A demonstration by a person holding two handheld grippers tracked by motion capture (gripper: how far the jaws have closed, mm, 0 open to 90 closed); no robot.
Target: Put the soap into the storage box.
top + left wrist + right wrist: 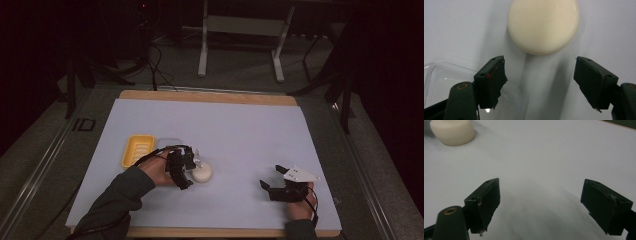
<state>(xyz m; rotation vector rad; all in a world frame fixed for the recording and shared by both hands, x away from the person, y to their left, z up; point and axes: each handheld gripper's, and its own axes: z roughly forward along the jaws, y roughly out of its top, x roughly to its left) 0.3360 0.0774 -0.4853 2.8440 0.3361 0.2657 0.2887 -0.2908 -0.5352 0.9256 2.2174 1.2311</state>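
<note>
Left hand-held gripper (192,167) hovers over the cream soap bar (543,26), jaws released and spread wide, nothing between them; the bar lies just ahead of the pads, not touching. Soap bar rests flat on the bench (240,130), just right of the yellow soap dish (137,150) and its clear lid (439,80). Right hand-held gripper (274,180) is released too, idle and well apart. Judgement: approach nearly complete. Grasp, lift and placement into the dish all remain to be done.
</note>
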